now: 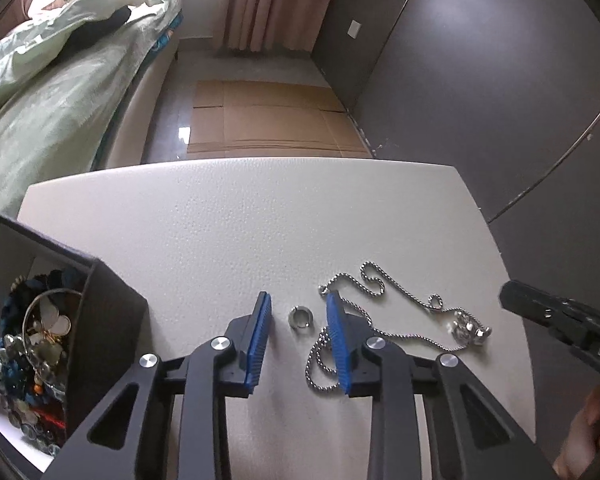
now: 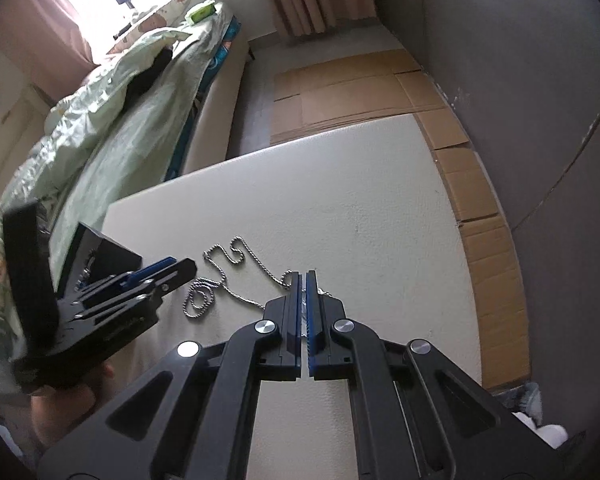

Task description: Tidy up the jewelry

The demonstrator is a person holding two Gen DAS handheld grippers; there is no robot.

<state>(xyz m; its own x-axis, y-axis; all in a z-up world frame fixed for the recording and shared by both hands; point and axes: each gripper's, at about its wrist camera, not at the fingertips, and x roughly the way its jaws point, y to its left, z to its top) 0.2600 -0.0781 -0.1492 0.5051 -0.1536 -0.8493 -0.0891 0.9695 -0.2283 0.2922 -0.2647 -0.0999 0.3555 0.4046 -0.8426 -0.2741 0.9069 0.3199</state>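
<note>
The left gripper (image 1: 298, 308) is held low and level, its two blue-padded fingers (image 1: 259, 340) spread wide apart and pointing forward, black linkage arms fanning back toward the camera. The right gripper (image 2: 303, 280) angles downward with its blue pads drawn almost together, only a thin slit between them; whether anything sits in that slit cannot be made out. A bare hand (image 1: 588, 436) grips the right tool's handle from below at the frame's edge.
</note>
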